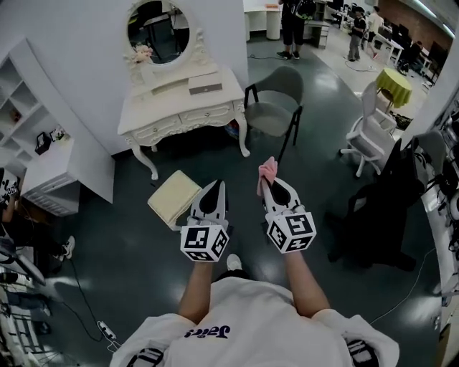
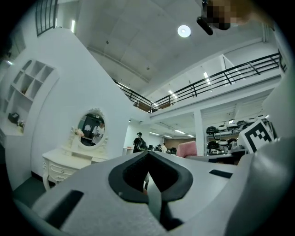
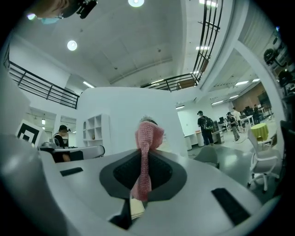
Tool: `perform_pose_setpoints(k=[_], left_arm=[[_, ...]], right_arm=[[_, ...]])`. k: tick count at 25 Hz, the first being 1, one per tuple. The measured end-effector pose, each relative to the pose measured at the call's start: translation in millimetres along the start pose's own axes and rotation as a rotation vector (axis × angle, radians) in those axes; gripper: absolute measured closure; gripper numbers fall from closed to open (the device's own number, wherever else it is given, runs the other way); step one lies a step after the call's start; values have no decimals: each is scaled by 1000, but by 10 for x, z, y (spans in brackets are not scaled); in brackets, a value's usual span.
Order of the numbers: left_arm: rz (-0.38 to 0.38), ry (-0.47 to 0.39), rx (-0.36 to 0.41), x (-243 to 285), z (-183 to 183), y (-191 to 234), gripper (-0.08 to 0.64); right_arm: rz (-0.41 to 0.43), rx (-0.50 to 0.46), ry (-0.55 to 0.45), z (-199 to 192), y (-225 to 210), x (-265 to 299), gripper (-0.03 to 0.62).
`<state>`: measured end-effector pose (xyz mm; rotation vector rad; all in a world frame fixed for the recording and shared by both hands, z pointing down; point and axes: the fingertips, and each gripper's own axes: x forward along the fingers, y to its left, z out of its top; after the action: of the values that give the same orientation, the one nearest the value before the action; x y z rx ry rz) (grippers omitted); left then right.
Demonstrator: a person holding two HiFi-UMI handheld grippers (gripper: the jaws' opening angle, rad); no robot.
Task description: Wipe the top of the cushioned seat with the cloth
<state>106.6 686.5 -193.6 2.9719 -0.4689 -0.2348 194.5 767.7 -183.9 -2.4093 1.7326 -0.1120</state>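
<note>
The cushioned seat (image 1: 174,198), a pale yellow square pad, is seen on the dark floor (image 1: 129,251) at the near side of the white dressing table (image 1: 183,107). In the head view it lies to the left of both grippers. Its right edge is overlapped by the left gripper (image 1: 215,190), so that corner is hidden. Whether that gripper touches the seat or is held above it cannot be told. The right gripper (image 1: 269,188) is held further right, apart from the seat, with the left gripper between them.

The pink cloth (image 1: 267,169) is pinched in the right gripper. In the right gripper view the jaws of that gripper (image 3: 144,161) are closed on a thin fold of the cloth (image 3: 147,138), and the rest of it stands up in a bunch beyond the jaw tips. The cloth is not in contact with the seat.

In the left gripper view the jaws of the left gripper (image 2: 147,161) are brought fully together, and nothing is held between them.

Both grippers are pointed away from the person towards the far side of the room. An oval mirror (image 1: 159,21) is mounted on the dressing table. A grey chair (image 1: 276,107) is placed to the right of the table, beyond the right gripper.
</note>
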Motion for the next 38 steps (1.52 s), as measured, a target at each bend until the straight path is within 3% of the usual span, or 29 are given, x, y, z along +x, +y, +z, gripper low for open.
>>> perform_pose_setpoints(k=[12,19,26,34,38], left_arm=[[273,-61,-8,80,272,2143,551],[480,-68,-36,-131,204,3073,551],[700,-74,-31,-216,9,4075,551],[924,-41,15,437,-292,5195,551],[989,58,34,659,-665,5701,551]], right_arm=[[293,-34,70,-280,1266,2130,571],[476,-97,152,-656,1952,3009,571],[668,-162,156,-1055,2467,3965,571],[842,-181,264,-1594,2545,5286,571],[882,-182,374,-2114,2547,5809,571]])
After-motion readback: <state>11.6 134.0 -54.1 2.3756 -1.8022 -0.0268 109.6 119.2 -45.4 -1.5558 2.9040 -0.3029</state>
